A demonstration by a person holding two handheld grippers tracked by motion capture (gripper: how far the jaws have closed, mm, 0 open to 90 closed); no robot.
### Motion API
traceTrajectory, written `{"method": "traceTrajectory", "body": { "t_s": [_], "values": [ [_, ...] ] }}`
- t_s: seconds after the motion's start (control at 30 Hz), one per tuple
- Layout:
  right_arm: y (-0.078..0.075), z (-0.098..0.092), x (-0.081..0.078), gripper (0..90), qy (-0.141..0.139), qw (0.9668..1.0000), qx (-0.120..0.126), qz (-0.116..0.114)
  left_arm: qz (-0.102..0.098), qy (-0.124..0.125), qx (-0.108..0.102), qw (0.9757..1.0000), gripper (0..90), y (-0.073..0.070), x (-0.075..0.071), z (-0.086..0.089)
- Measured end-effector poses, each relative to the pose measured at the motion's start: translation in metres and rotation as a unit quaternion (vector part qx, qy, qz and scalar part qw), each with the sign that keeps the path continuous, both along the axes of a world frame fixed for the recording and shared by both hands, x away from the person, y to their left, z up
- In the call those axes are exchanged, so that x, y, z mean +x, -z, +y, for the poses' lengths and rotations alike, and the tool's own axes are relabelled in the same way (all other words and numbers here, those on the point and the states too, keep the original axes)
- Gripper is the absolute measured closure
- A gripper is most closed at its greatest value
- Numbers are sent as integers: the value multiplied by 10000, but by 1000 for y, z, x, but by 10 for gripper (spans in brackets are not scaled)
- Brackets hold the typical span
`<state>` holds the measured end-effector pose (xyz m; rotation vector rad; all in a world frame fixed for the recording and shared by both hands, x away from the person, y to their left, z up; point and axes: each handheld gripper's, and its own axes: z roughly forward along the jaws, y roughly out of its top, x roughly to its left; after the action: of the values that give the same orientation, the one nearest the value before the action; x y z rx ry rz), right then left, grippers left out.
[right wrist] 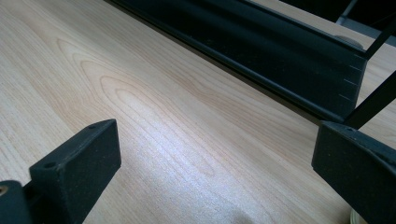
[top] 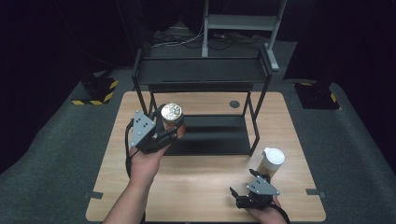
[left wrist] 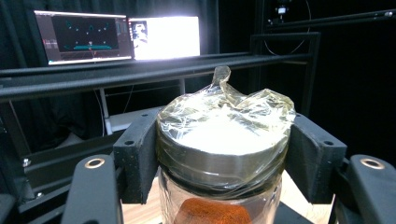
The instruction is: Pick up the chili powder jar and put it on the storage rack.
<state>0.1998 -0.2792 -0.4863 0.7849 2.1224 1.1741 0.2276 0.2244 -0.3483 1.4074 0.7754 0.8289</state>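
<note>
A glass jar (top: 172, 117) with a metal lid under crinkled clear film and a brown powder inside hangs above the table's left side, in front of the black shelf rack (top: 203, 74). My left gripper (top: 169, 133) is shut on it. In the left gripper view both black pads press the jar (left wrist: 223, 154) just under the lid. My right gripper (top: 243, 193) rests near the table's front right edge, its jaws wide apart with nothing between them. Bare wood lies between the jaws in the right gripper view (right wrist: 210, 163). A white-lidded jar (top: 271, 161) stands just behind it.
The two-tier black shelf rack stands at the back middle of the wooden table (top: 205, 186), its lower tray (top: 215, 135) on the tabletop. Two lit monitors (left wrist: 116, 37) glow behind the rack. Grey carpet surrounds the table.
</note>
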Motion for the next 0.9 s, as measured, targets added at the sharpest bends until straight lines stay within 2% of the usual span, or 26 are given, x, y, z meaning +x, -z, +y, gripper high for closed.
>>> {"method": "traceTrajectory", "body": {
  "t_s": [0.2, 0.37, 0.9],
  "values": [
    [0, -1, 0, 3, -2, 10000, 17, -6, -35, 3, -46, 10000, 341, -5, 7, 2],
    [1, -1, -1, 3, 2, 10000, 36, -13, -144, -16, -63, 9999, 341, -12, 10, 4],
    [1, -2, 0, 4, 1, 10000, 73, -9, -490, -112, -70, 9987, 342, -52, 19, 5]
  ]
}}
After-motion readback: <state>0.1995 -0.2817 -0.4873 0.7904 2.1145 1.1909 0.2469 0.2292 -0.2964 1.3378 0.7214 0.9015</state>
